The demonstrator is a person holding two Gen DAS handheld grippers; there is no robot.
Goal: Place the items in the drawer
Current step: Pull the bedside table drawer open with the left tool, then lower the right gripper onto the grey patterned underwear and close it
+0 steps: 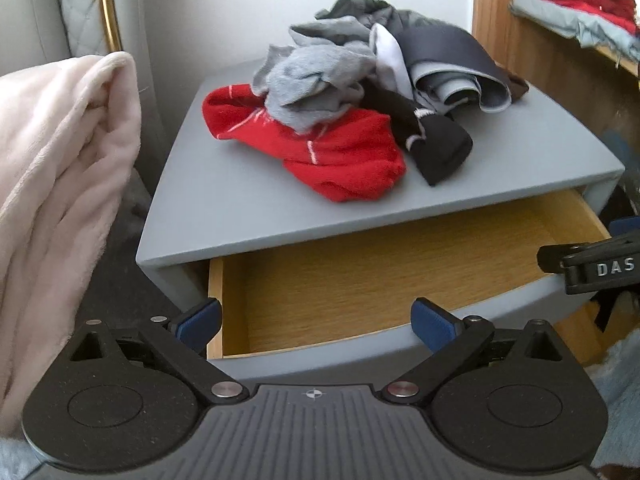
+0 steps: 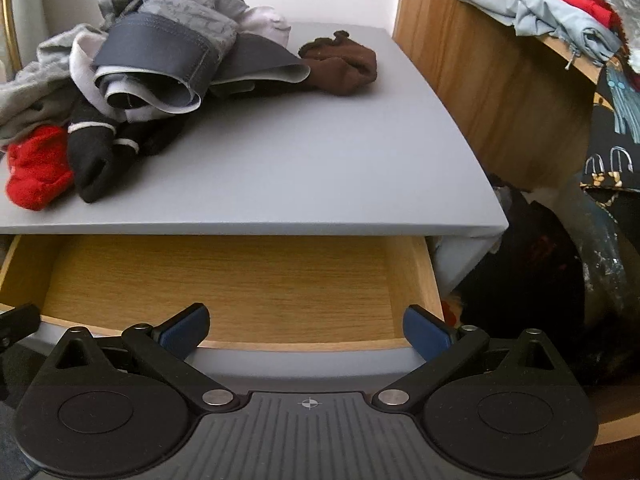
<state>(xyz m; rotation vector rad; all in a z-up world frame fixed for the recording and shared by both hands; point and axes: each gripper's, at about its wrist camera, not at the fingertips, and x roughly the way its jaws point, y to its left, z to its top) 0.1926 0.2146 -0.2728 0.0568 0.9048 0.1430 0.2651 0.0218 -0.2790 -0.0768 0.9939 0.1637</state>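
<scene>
Now, with the drawer (image 1: 360,280) open and both the left gripper (image 1: 316,326) and right gripper (image 2: 306,330) spread empty, take the red sock (image 1: 320,152) at twelve o'clock, pinching one layer only.

Left claw (image 1: 318,322) near the bottom edge, blue-padded fingers (image 1: 202,322) spread wide, nothing between them; just beyond, open drawer (image 1: 340,280) with bare wooden floor, pulled out from under grey tabletop (image 1: 240,196); on the tabletop, heaped clothes: red sock (image 1: 340,160) nearest, grey sock (image 1: 308,84) lying partly on it, black sock (image 1: 436,148) to the right, dark folded garments (image 1: 448,60) at the far side; pale pink blanket (image 1: 60,160) at left; right claw (image 1: 592,268) poking in at right edge, state unclear.
</scene>
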